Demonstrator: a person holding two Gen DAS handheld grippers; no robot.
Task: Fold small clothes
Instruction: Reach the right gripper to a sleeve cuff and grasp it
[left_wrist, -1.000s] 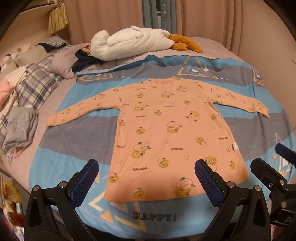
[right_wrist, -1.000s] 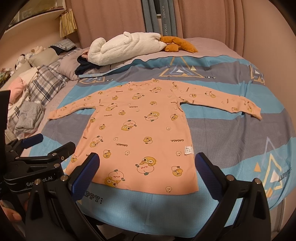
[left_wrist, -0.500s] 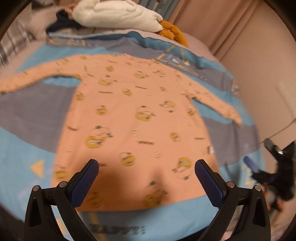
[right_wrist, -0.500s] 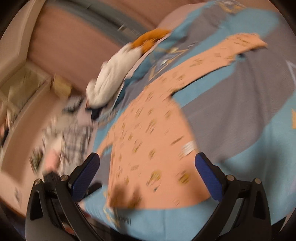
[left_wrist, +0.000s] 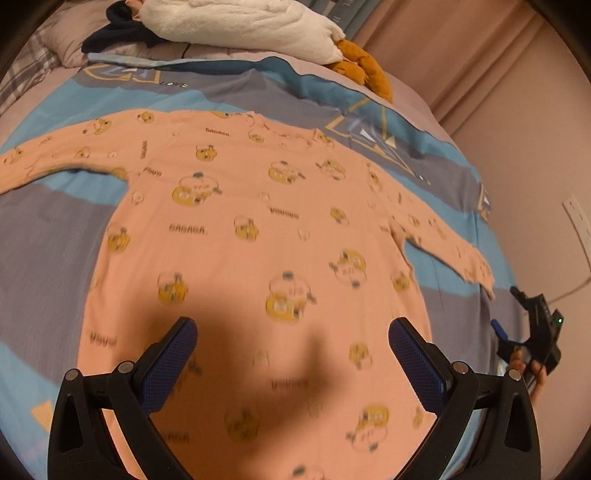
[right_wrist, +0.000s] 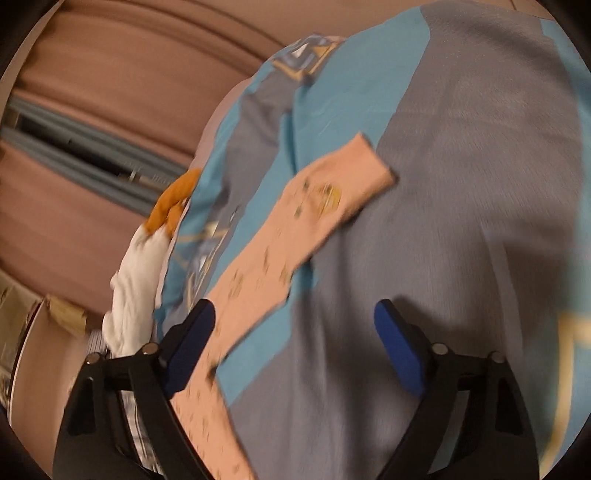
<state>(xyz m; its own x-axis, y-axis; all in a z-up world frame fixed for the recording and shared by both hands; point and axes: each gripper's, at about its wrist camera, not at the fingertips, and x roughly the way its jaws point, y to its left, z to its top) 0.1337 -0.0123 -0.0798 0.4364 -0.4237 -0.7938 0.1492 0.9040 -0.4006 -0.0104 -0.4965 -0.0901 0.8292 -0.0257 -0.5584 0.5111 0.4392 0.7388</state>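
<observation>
Peach long-sleeve shirt (left_wrist: 236, 236) lies flat on blue-grey bedspread (left_wrist: 51, 229), both sleeves spread out.
Left gripper (left_wrist: 291, 354) hovers above shirt's lower body, jaws wide apart, holding nothing.
Right gripper (right_wrist: 295, 339) near shirt's sleeve (right_wrist: 295, 229), jaws apart, empty; cuff ahead of fingers.
White plush (left_wrist: 236, 26) beyond shirt's collar, at bedspread's far edge.

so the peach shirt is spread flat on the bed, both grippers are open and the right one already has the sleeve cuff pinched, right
Not quite. The peach shirt is spread flat on the bed and both grippers are open, but in the right wrist view the right gripper pinches nothing: the sleeve cuff lies ahead of its fingers. The left gripper hovers open over the shirt's body.
</observation>
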